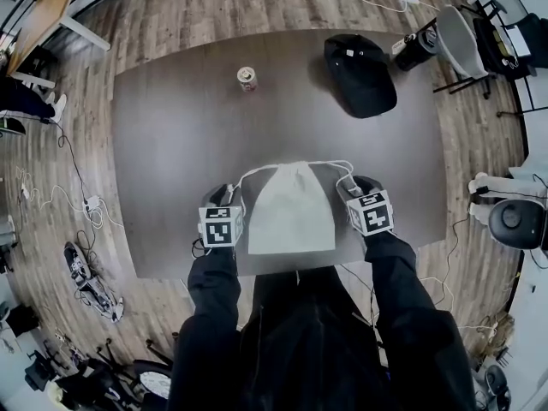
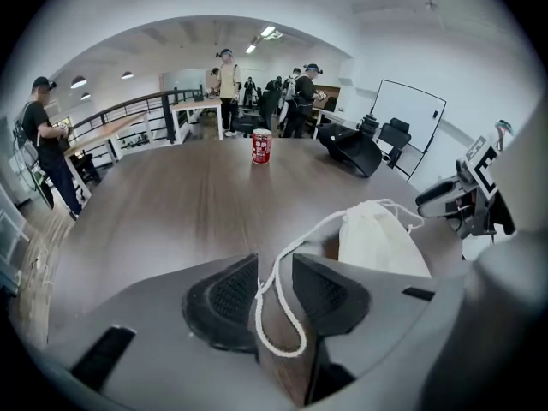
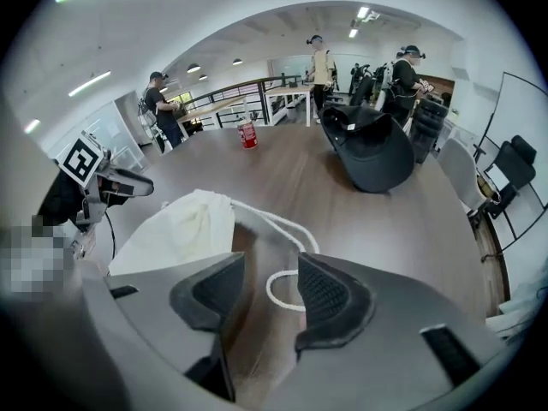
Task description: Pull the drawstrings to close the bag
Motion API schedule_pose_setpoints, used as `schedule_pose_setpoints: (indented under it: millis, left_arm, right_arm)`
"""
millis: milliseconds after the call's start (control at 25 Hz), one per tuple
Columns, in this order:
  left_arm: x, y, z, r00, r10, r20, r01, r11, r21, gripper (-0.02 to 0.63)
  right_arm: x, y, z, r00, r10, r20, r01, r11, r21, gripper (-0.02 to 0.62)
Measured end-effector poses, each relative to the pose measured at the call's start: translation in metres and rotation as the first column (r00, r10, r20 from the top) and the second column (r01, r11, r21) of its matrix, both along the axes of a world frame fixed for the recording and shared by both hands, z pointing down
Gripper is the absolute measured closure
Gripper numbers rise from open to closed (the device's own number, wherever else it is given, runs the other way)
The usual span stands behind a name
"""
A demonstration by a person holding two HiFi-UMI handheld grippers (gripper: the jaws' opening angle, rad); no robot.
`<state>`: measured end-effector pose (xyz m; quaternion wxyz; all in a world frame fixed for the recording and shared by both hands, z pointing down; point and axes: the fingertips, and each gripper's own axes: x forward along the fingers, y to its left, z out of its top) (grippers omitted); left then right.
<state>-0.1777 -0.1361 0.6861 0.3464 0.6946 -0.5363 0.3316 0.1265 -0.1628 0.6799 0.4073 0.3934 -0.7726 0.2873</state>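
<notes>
We see the white drawstring bag (image 1: 292, 208) lying flat on the near edge of the dark table (image 1: 171, 144), its neck gathered and pointing away from us; its contents don't show. The drawstrings arch from the neck to either side. Our left gripper (image 2: 274, 291) sits just left of the bag, jaws apart, with a loop of left cord (image 2: 278, 332) lying loose between them. Our right gripper (image 3: 267, 291) sits just right of it, jaws wide, the right cord (image 3: 278, 285) looped between them unclamped. Well beyond stand an upright red can (image 1: 247, 79) and a black cap (image 1: 360, 74).
</notes>
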Motion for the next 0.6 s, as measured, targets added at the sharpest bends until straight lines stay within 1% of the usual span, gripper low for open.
schedule_pose_setpoints:
  millis: [160,200,280,360,440,600]
  left_arm:
    - [0.002,0.014,-0.029,0.999,-0.040,-0.033,0.042,0.997,0.059,0.471]
    - [0.003,0.017,-0.039,0.998,-0.051,-0.044,0.055,0.995,0.081,0.475]
    - [0.005,0.024,-0.060,0.994,-0.084,-0.068,0.092,0.987,0.129,0.512]
    - [0.011,0.029,-0.085,0.989,-0.109,-0.101,0.126,0.976,0.175,0.537]
    - [0.024,0.031,-0.115,0.985,-0.106,-0.133,0.134,0.965,0.224,0.551]
    - [0.056,0.036,-0.179,0.985,-0.051,-0.164,0.104,0.937,0.334,0.566]
  right_arm:
    - [-0.006,0.012,-0.041,0.998,0.054,0.039,-0.058,0.992,0.108,0.396]
    - [-0.011,0.015,-0.054,0.996,0.062,0.057,-0.070,0.988,0.141,0.415]
    - [-0.026,0.021,-0.085,0.993,0.067,0.098,-0.087,0.974,0.207,0.455]
    - [-0.041,0.026,-0.118,0.988,0.067,0.137,-0.103,0.956,0.276,0.514]
    - [-0.055,0.030,-0.154,0.981,0.068,0.180,-0.126,0.933,0.336,0.554]
    - [-0.087,0.043,-0.218,0.968,0.031,0.249,-0.140,0.890,0.435,0.571]
